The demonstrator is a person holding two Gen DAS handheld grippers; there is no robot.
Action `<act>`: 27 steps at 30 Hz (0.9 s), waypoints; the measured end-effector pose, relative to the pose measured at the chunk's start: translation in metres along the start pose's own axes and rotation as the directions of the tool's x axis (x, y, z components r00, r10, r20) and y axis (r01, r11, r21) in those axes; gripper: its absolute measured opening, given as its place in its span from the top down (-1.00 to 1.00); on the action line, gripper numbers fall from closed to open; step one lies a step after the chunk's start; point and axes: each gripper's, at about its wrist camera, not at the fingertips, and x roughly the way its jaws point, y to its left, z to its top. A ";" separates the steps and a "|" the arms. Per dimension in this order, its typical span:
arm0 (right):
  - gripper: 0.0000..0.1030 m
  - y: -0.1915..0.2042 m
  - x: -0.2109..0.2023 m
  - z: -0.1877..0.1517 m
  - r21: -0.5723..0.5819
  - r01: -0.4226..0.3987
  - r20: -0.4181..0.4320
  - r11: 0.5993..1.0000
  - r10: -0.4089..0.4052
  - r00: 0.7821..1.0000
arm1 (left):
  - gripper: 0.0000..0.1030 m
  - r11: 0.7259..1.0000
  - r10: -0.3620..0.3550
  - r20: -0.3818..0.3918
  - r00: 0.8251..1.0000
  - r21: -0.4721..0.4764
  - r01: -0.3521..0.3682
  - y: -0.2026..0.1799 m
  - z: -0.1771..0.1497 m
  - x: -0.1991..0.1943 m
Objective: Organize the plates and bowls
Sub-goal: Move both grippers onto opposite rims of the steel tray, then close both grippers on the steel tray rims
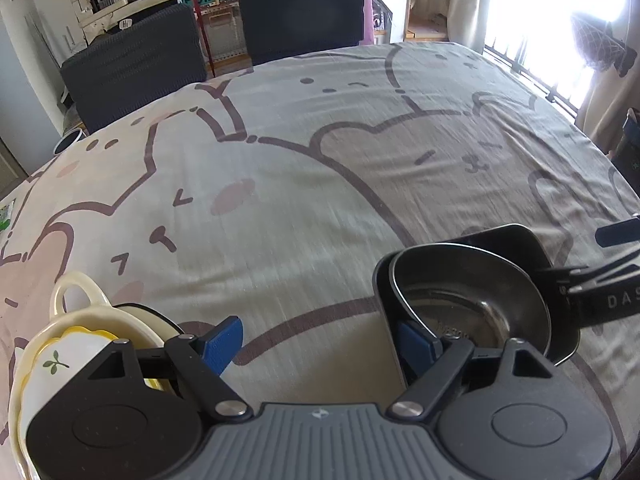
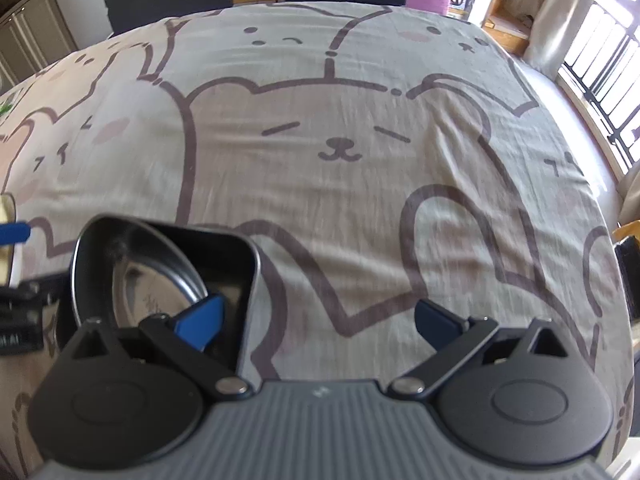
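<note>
A steel bowl (image 1: 472, 296) sits inside a dark rectangular tray (image 1: 516, 240) on the cartoon tablecloth, at lower right in the left wrist view. It also shows at lower left in the right wrist view: bowl (image 2: 148, 264), tray (image 2: 224, 248). A cream handled dish (image 1: 80, 304) holding a white bowl with a leaf print (image 1: 60, 364) stands at lower left. My left gripper (image 1: 324, 340) is open and empty between the two stacks. My right gripper (image 2: 320, 320) is open and empty, its left finger (image 2: 200, 320) over the tray.
The table (image 1: 320, 168) is covered with a bear-print cloth. Two dark chairs (image 1: 300, 16) stand at its far side. Shelves are behind them. A bright window with bars (image 2: 600, 60) is on the right. The other gripper's body (image 1: 600, 288) shows at right.
</note>
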 end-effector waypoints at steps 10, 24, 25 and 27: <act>-0.84 -0.025 -0.020 -0.003 0.147 -0.114 0.054 0.982 0.107 0.993 | -0.17 0.999 -0.021 0.024 0.999 0.024 0.021 -0.003 0.003 -0.013; 0.43 0.004 -0.019 -0.004 0.015 -0.133 0.019 0.991 0.133 0.991 | 0.71 0.995 -0.097 -0.009 0.995 0.025 0.097 -0.019 -0.003 -0.013; 0.57 0.006 -0.020 -0.005 0.009 -0.143 0.021 0.990 0.143 0.989 | 0.76 0.994 -0.108 -0.013 0.994 0.006 0.108 -0.018 -0.003 -0.013; 0.67 0.010 -0.020 -0.006 -0.012 -0.156 0.015 0.988 0.156 0.988 | 0.80 0.993 -0.118 -0.021 0.993 -0.022 0.118 -0.019 -0.002 -0.012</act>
